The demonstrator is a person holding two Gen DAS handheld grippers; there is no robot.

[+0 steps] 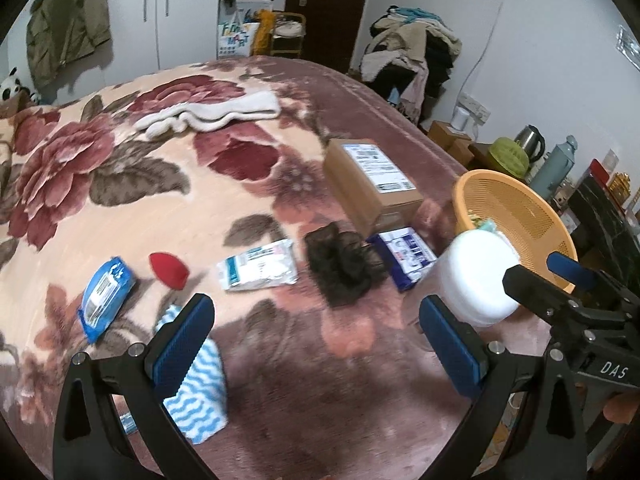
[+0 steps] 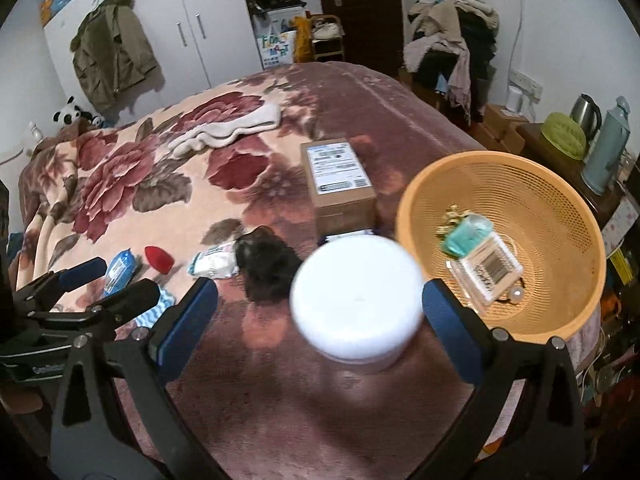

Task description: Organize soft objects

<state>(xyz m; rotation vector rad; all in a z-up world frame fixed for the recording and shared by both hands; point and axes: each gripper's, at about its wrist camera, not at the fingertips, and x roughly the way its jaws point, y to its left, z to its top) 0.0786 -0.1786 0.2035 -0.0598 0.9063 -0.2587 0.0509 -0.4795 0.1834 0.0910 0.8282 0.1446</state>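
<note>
Both sets of fingers are seen spread wide and released: the left gripper [image 1: 316, 344] over bare plush blanket [image 1: 320, 380], the right gripper [image 2: 320, 316] flanking, without contact, a smooth white round tub [image 2: 356, 300], blurred in its view. Under the left finger lies a blue-and-white wavy-striped cloth [image 1: 200, 408]. Beyond it, in a row, are noted a glossy blue wipes pack [image 1: 106, 296], a red rounded object [image 1: 168, 270], a crinkled white packet [image 1: 260, 270], a black lacy bundle [image 1: 346, 266] and a blue-white tissue pack [image 1: 404, 256]. Only the right view shows the perforated orange basket [image 2: 560, 208] interior, holding a clear boxed item [image 2: 486, 270]. The basket sits at the bed's right edge. Farther off stand a cardboard box [image 1: 370, 182] and a cream fleece garment [image 1: 216, 114].
</note>
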